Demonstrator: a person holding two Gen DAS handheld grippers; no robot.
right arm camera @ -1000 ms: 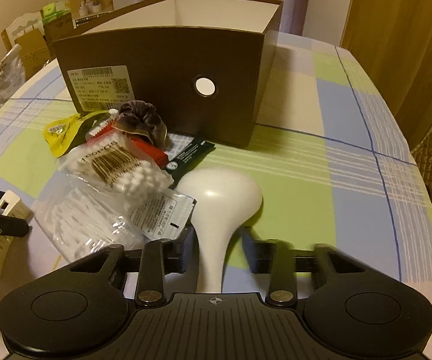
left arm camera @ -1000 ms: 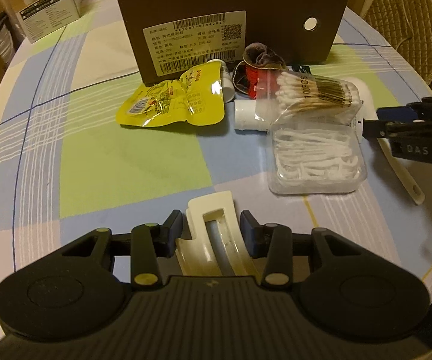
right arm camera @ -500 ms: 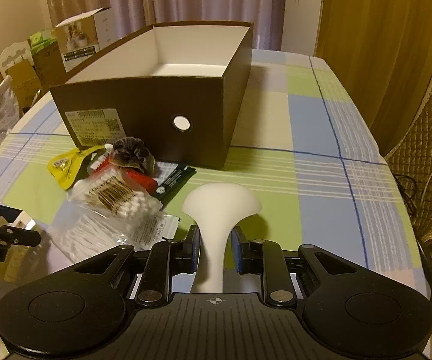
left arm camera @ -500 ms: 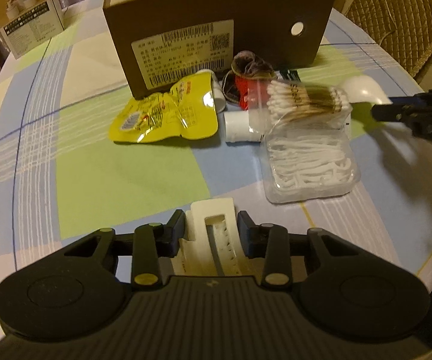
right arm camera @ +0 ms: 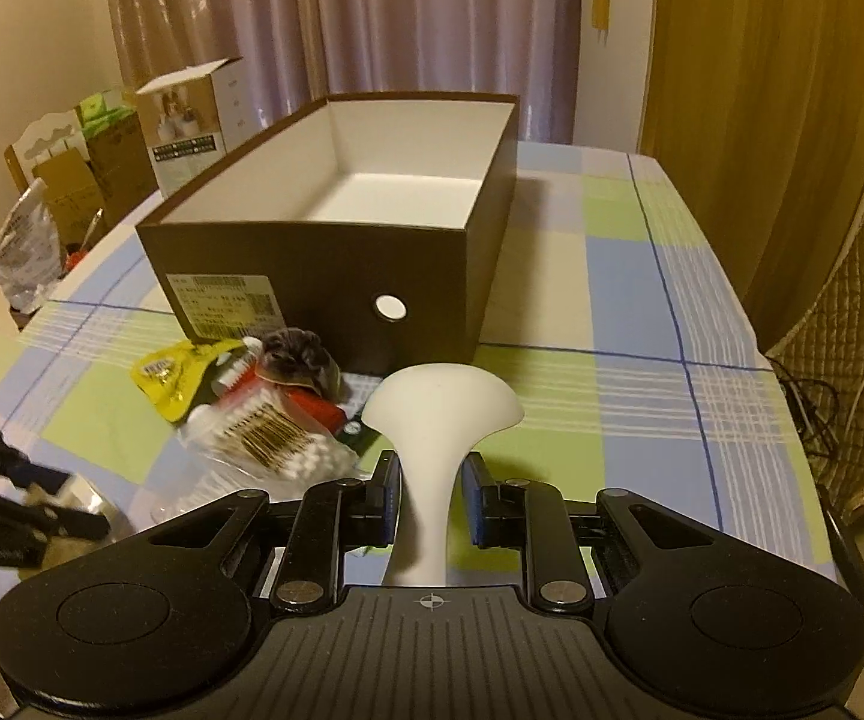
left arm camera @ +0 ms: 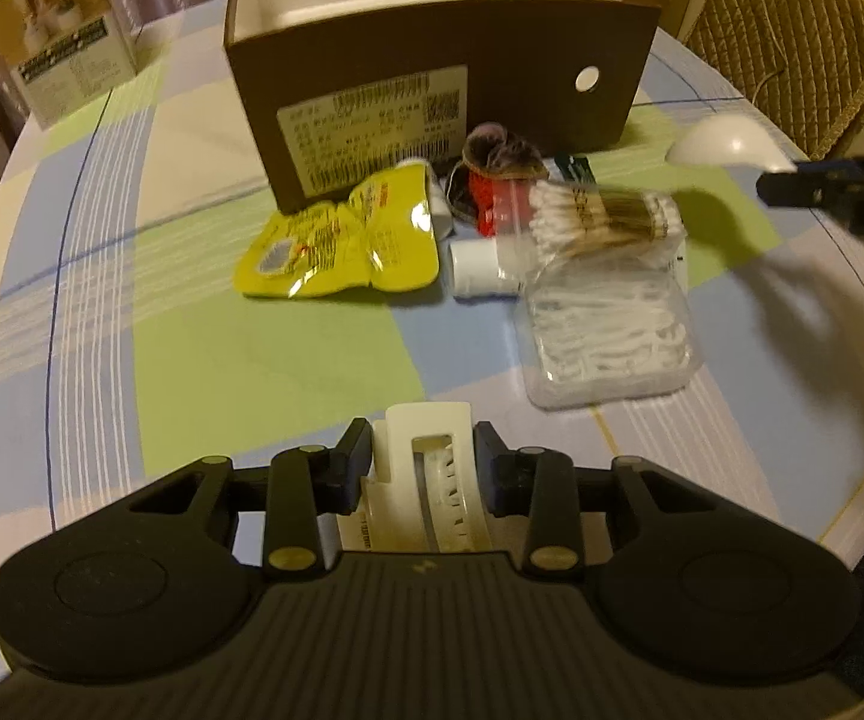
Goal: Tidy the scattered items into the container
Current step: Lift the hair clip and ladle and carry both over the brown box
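The left tongs [left arm camera: 423, 468] are closed on a cream hair clip [left arm camera: 426, 480]. The clip sits between the two pads and sticks up a little past them. The right tongs [right arm camera: 431, 495] are closed on the thin handle of a white scoop [right arm camera: 441, 405]. The wide round end of the scoop pokes out in front of the pads, up off the table [right arm camera: 630, 276].

Straight ahead of the right tongs stands the brown box [right arm camera: 336, 276]. Its top is open and the inside is white, with nothing to see in it. From the left tongs the box [left arm camera: 432, 114] is ahead too, past a small pile of things.

The pile lies on the table just in front of the box. Ahead of the left tongs and a bit to the left is a yellow pouch [left arm camera: 336, 246]. Ahead and to the right is a clear bag of white picks [left arm camera: 609, 342], near the tongs. A pack of cotton buds [left arm camera: 603, 219] lies partly on top of it. A white tube [left arm camera: 480, 267] pokes out beside the pouch. Behind it are a red thing [left arm camera: 489, 207] and a dark scrunchie [left arm camera: 501, 153], close to the box wall.

From the left tongs, the right tongs [left arm camera: 792, 189] and the scoop [left arm camera: 723, 144] show far to the right. From the right tongs, the left tongs [right arm camera: 81, 525] show low to the left, a bit blurry.
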